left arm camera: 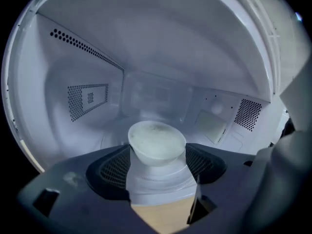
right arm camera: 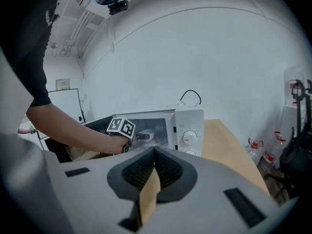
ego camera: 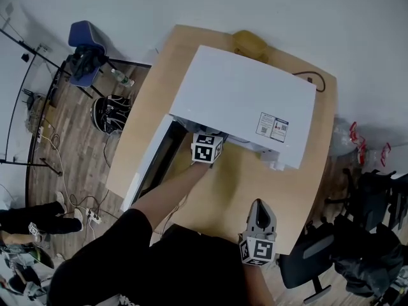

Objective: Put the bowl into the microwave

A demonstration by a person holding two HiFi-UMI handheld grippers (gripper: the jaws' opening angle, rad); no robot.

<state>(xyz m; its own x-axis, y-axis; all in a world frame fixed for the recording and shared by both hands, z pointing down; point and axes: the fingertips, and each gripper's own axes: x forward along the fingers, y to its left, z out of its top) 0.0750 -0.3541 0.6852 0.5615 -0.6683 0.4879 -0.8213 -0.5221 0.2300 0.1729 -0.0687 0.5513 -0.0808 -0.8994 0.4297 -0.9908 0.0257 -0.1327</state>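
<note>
The white bowl (left arm camera: 157, 141) sits between the pads of the left gripper (left arm camera: 157, 151), which pinch it from both sides. It is inside the cavity of the microwave (left arm camera: 146, 48), with the back wall ahead of the jaws and perforated vents to either side. The microwave's door (ego camera: 148, 166) stands open to the left of this gripper. The right gripper (right arm camera: 154, 152) is held well back, above the wooden table (right arm camera: 226, 140). Its jaws are pressed together at the tips with nothing between them, and they point toward the microwave's dials (right arm camera: 188, 137).
</note>
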